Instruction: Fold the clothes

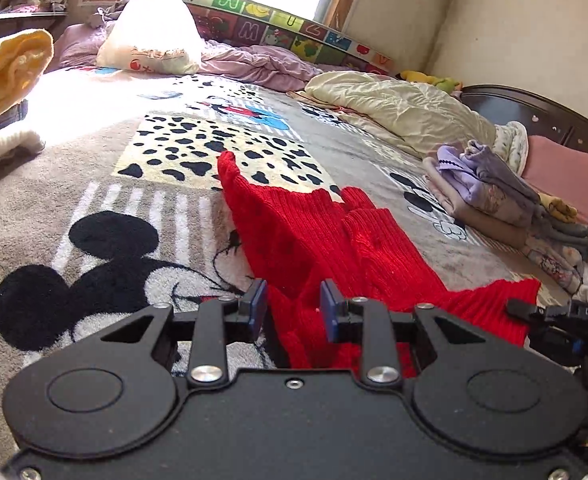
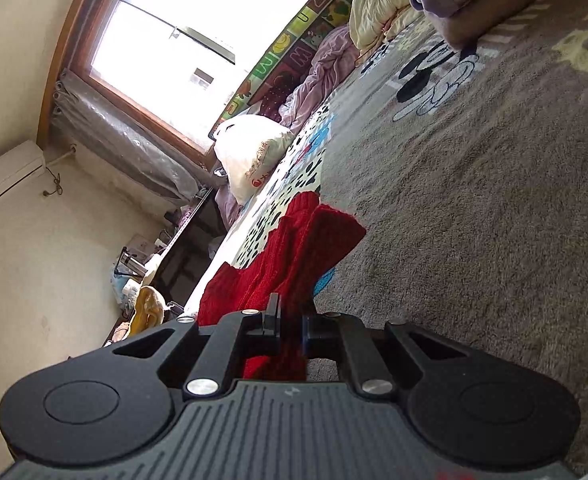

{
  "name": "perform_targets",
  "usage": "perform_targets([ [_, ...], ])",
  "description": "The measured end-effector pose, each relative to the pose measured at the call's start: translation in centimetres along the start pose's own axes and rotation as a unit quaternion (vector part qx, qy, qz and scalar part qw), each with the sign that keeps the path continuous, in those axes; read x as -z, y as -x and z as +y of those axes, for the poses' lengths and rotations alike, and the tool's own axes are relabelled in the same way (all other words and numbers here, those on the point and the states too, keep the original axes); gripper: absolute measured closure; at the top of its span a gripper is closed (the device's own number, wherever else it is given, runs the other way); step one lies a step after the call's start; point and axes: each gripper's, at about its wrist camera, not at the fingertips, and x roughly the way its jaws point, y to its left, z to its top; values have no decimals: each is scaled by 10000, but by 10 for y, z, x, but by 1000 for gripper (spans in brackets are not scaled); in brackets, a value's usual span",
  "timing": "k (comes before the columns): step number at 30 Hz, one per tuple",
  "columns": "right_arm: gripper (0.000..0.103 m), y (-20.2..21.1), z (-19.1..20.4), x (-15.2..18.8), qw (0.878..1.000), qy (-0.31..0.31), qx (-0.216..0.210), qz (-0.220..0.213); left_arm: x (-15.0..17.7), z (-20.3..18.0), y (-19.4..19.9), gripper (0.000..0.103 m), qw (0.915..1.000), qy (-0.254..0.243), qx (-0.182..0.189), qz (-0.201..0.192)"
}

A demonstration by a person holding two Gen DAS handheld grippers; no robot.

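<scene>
The red knit sweater (image 1: 313, 236) lies on the bed, spread over the cartoon-print blanket (image 1: 94, 208) near the edge closest to the person, with one sleeve or corner reaching out toward the middle of the bed. It's a chunky ribbed knit, bright red, already partly doubled over – there's a layered flap sitting on top of the main body, and the near hem bunches up instead of lying flat.

The right gripper (image 2: 290, 326) is clamped on a fold of the red fabric, and its view is rolled hard to the side, so my guess is it's lifting or carrying that edge over for the next fold. The left gripper (image 1: 294, 308) has its fingers apart, the sweater's near edge running between and under them – looks poised to pinch, nothing held yet. Two grippers on one hem makes sense: a floppy knit sags if you only hold one point.

Further out, a folded pile of clothes (image 1: 493, 196) sits toward the bed's right edge, and a white pillow (image 1: 154, 36) is up by the far edge under the window (image 2: 198, 40).
</scene>
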Motion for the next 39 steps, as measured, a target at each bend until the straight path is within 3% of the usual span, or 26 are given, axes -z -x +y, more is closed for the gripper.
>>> perform_targets([
  [2, 92, 5, -6, 1, 9998, -165, -107, -101, -13, 1, -15, 77, 9999, -90, -134, -23],
  [7, 92, 7, -8, -4, 9991, -272, -295, -126, -39, 13, -51, 77, 10000, 58, 71, 15],
  [11, 92, 12, -18, -6, 9981, -574, -164, -116, -45, 8, -83, 77, 9977, -419, 375, 389],
  [14, 92, 2, -17, 0, 9987, -493, -96, 104, -40, -7, -100, 77, 9904, -1131, 417, 675],
  [17, 92, -9, -9, 3, 9994, -234, -75, 225, -51, 4, -96, 77, 9904, -969, 732, 657],
  [20, 92, -11, -12, 4, 9992, -318, -23, 231, -66, 23, -86, 77, 9933, -507, 972, 353],
  [23, 92, -10, -17, 4, 9985, -505, -43, 198, -79, 35, -94, 77, 9964, -343, 742, 206],
  [27, 92, -12, -16, 7, 9985, -476, -11, 253, -79, 27, -125, 77, 9960, -650, 439, 437],
  [28, 92, -13, -16, 7, 9985, -482, -1, 272, -74, 18, -132, 77, 9911, -1042, 532, 629],
  [29, 92, -14, -17, 8, 9983, -498, 7, 286, -64, 5, -136, 77, 9800, -1756, 544, 762],
  [31, 92, -15, -18, 8, 9981, -533, 13, 300, -63, -6, -134, 77, 9705, -2227, 443, 805],
  [35, 92, -16, -17, 8, 9982, -533, 13, 279, -71, -5, -119, 77, 9744, -2190, 248, 450],
  [39, 92, -16, -17, 7, 9983, -527, -3, 244, -65, -4, -107, 77, 9784, -1962, 443, 477],
])
